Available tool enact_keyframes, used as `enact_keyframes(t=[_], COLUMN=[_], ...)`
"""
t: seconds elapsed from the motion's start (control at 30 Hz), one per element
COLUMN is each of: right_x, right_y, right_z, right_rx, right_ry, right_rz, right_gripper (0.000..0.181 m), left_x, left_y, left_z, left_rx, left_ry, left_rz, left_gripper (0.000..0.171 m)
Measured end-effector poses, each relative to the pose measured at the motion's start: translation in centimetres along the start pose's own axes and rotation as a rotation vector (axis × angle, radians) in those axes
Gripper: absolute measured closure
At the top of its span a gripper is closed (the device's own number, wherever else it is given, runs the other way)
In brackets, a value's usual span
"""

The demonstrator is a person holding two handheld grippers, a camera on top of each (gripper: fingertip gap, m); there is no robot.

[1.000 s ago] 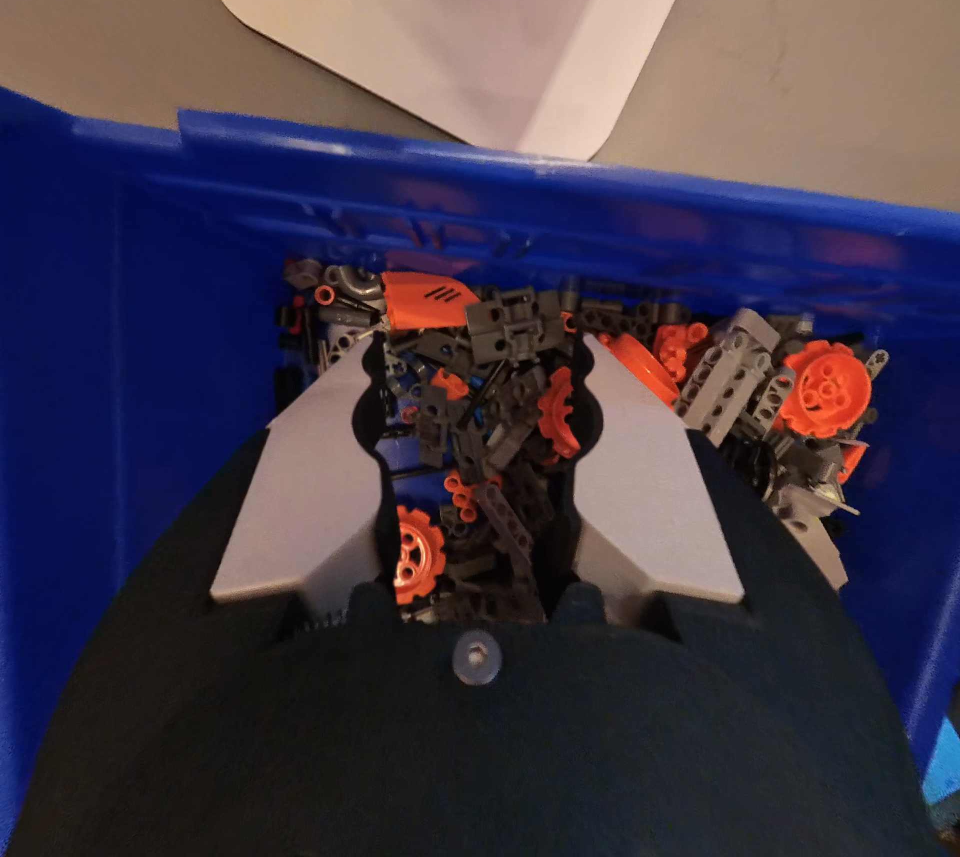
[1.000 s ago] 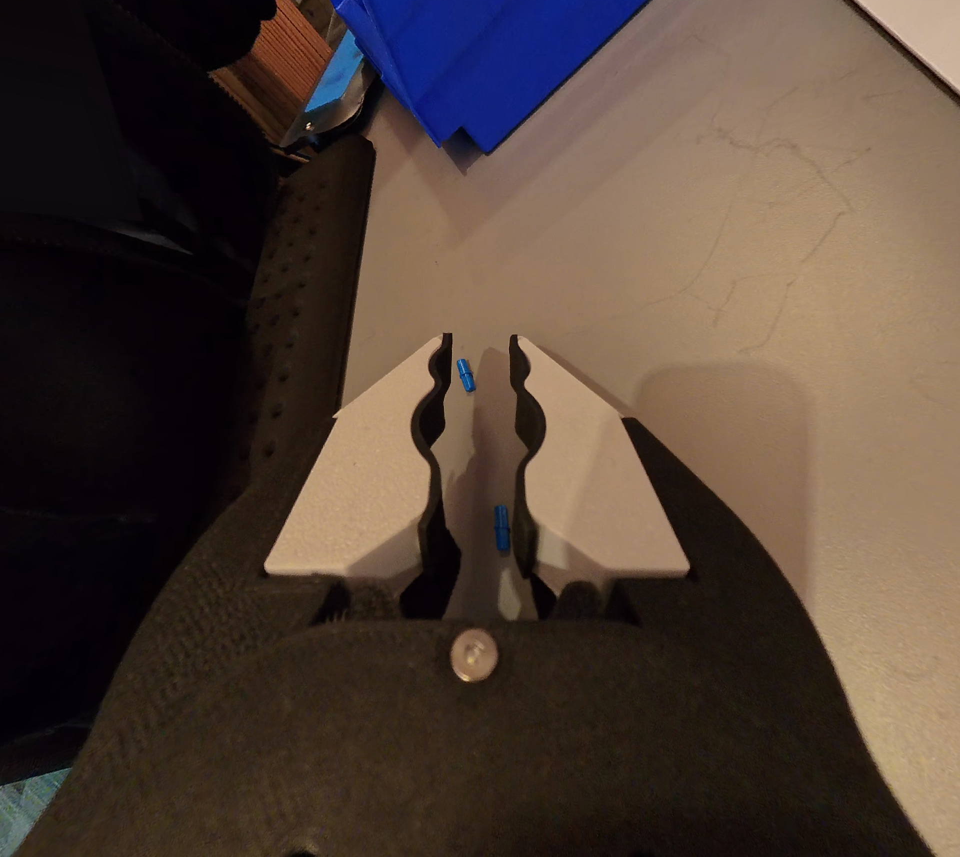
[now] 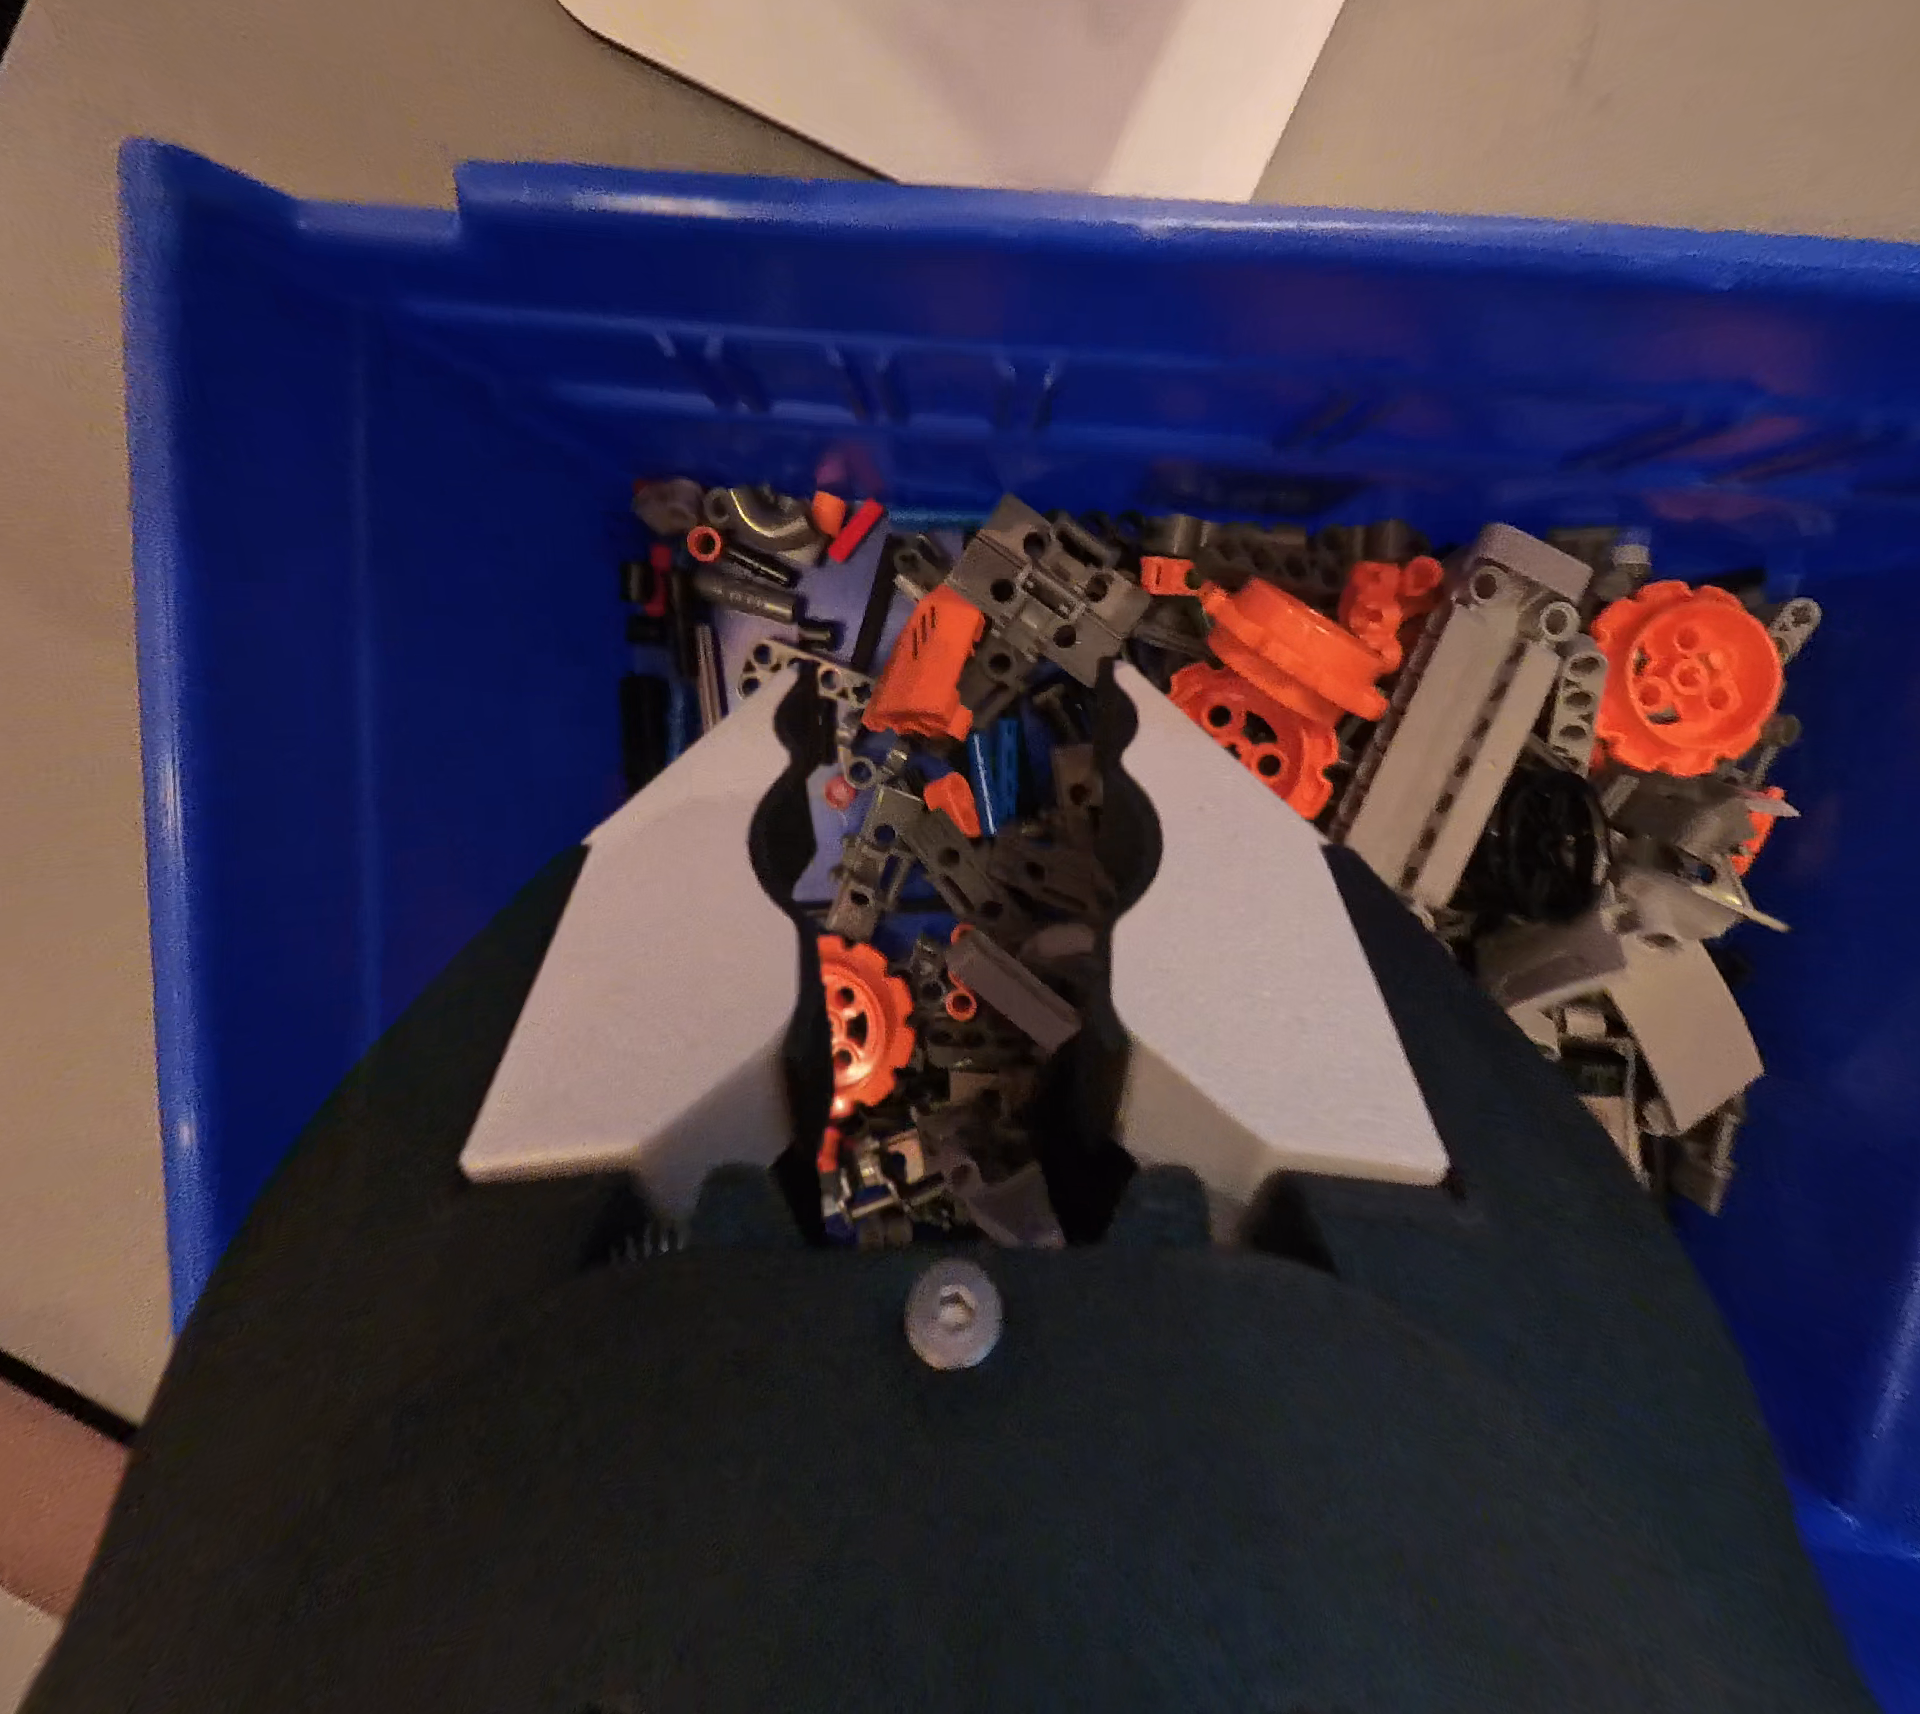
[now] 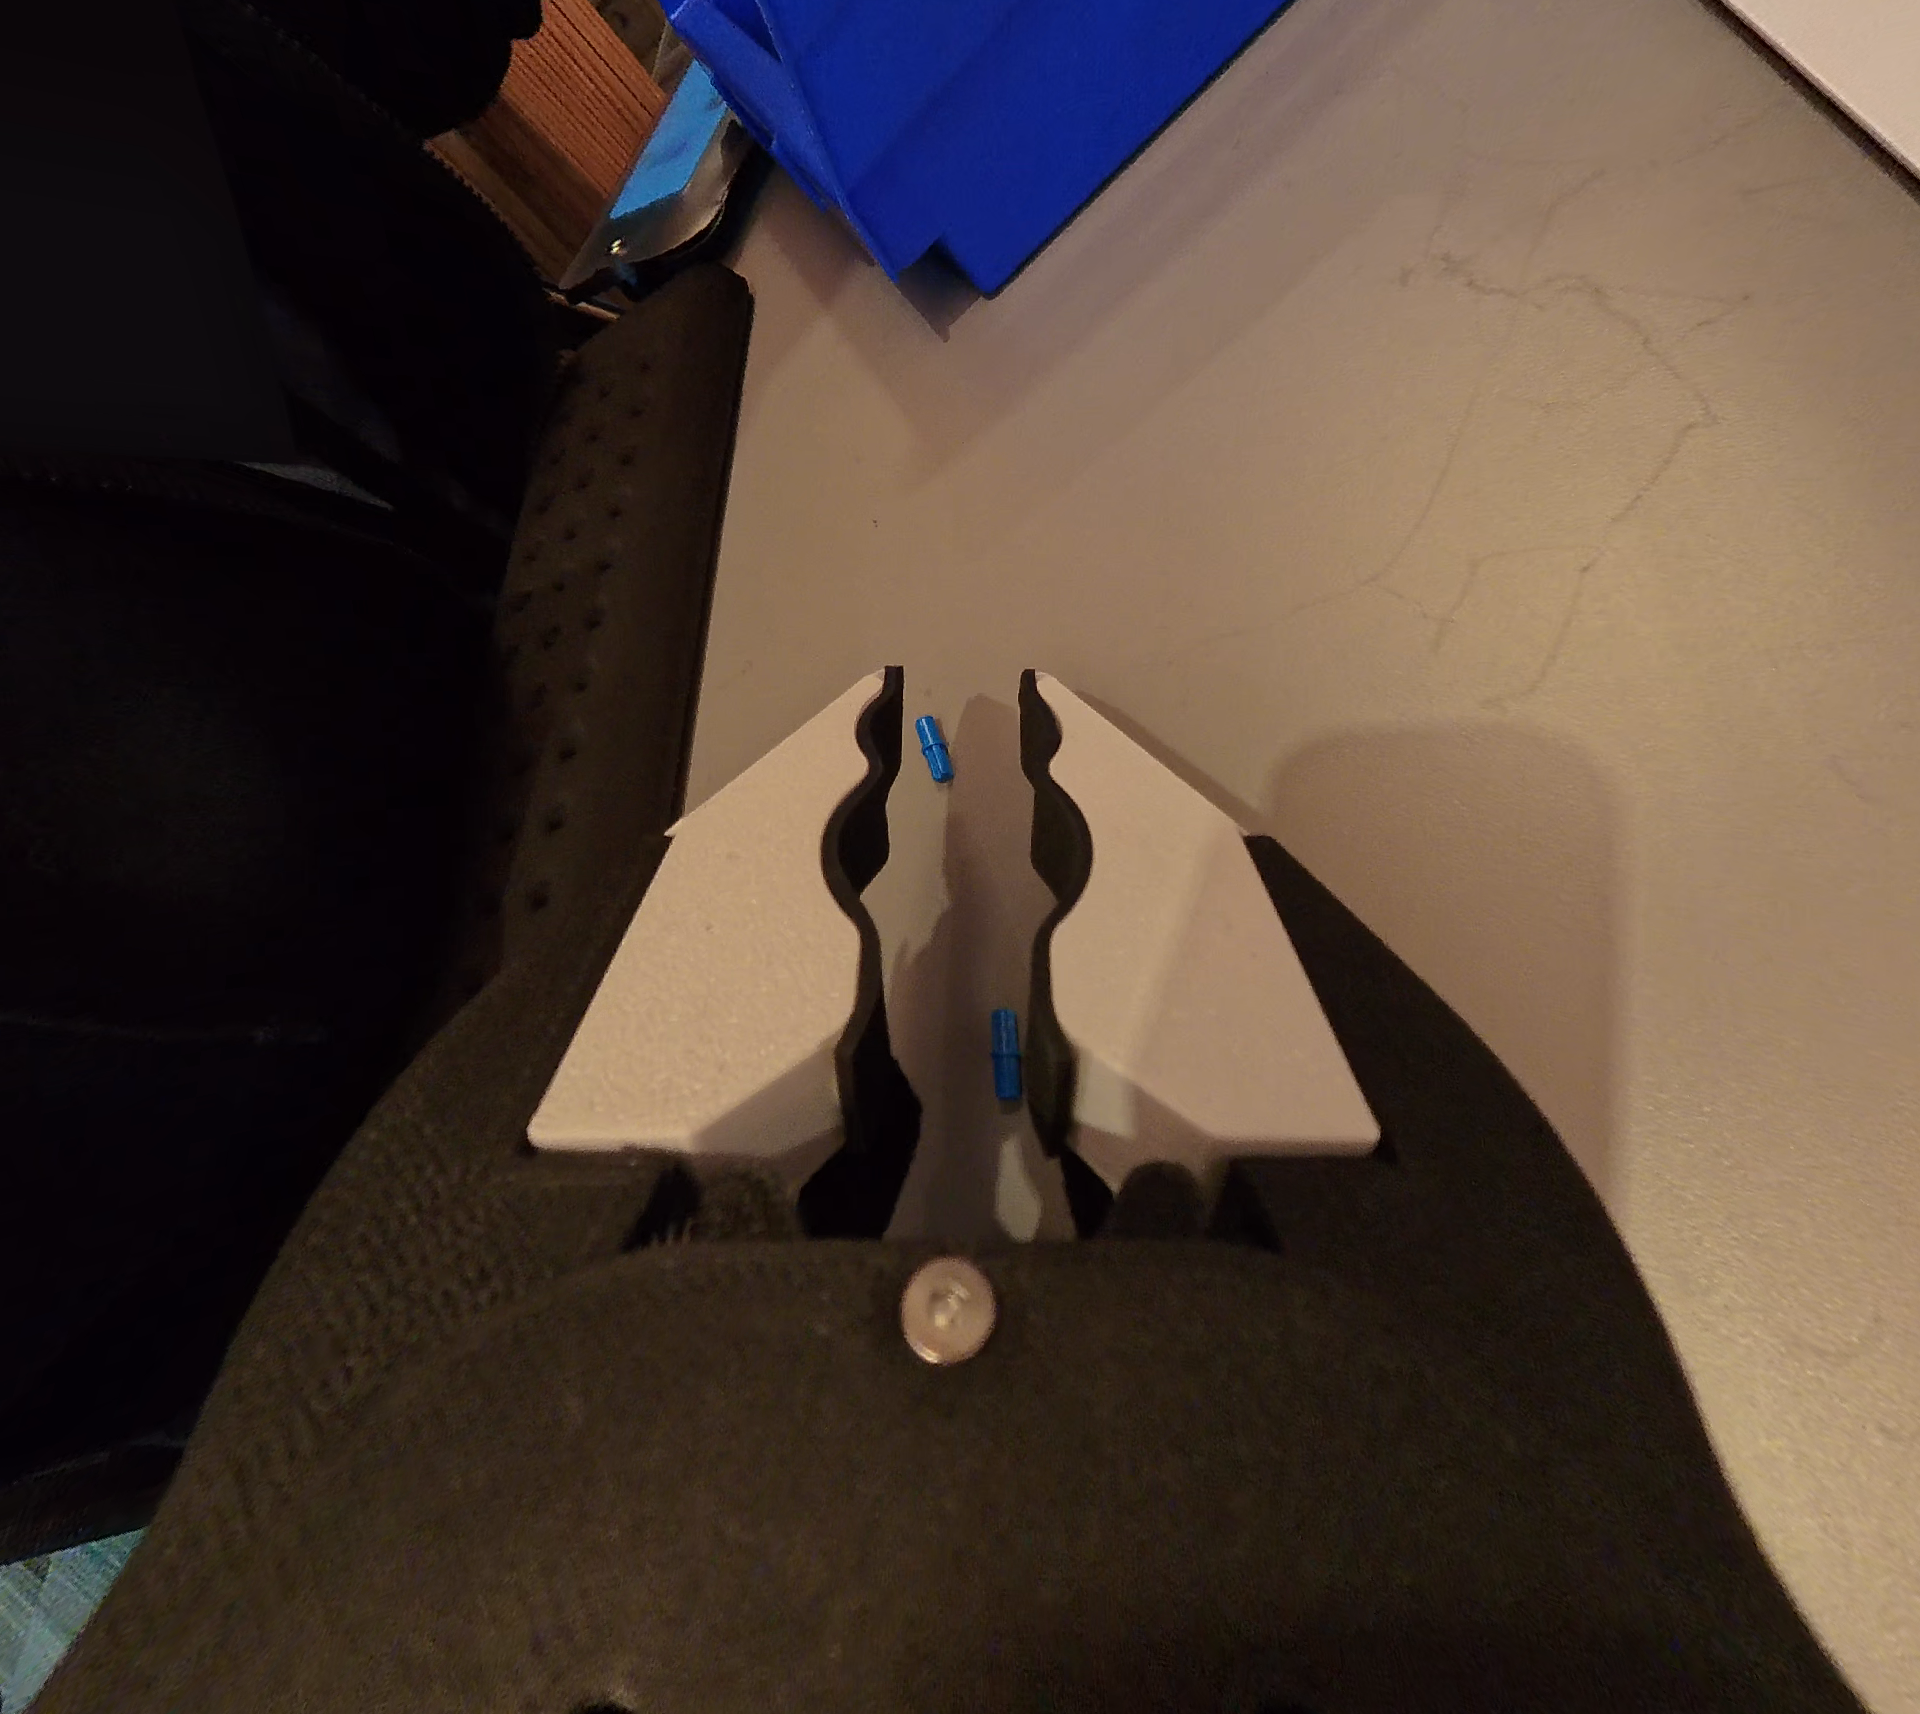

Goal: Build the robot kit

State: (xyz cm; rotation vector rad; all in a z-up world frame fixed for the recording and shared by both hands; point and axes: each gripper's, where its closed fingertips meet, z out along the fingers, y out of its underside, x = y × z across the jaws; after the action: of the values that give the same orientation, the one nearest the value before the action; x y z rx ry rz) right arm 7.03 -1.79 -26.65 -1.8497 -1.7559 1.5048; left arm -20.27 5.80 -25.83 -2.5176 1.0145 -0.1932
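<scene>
My left gripper (image 3: pixel 954 672) has drawn back: the blue bin (image 3: pixel 312 625) now shows its left wall and the table (image 3: pixel 62 314) beside it at the left edge. My jaws stand spread and empty over the heap of parts; an orange gear (image 3: pixel 857 1025) lies low between them, an orange panel (image 3: pixel 925 667) at the tips.

My right gripper (image 4: pixel 961 674) has not moved. Its jaws are narrowly parted, gripping nothing. One blue pin (image 4: pixel 932 748) lies by the left tip, a second pin (image 4: pixel 1004 1053) lower, close to the right finger.
</scene>
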Motion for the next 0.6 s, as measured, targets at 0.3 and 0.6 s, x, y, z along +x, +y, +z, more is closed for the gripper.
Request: enact_keyframes(t=[0.3,0.6], right_x=[-0.1,-0.1], right_y=[0.0,0.0], right_z=[0.0,0.0], right_rx=[0.002,0.002], right_ry=[-0.003,-0.004], right_rz=[-0.002,-0.001], right_gripper=[0.161,0.161], left_x=[-0.2,0.9], left_y=[-0.9,1.0], left_z=[3.2,3.4], left_rx=[-0.025,-0.130], left_ry=[0.028,0.089], left_rz=[0.091,0.113], left_gripper=[0.097,0.112])
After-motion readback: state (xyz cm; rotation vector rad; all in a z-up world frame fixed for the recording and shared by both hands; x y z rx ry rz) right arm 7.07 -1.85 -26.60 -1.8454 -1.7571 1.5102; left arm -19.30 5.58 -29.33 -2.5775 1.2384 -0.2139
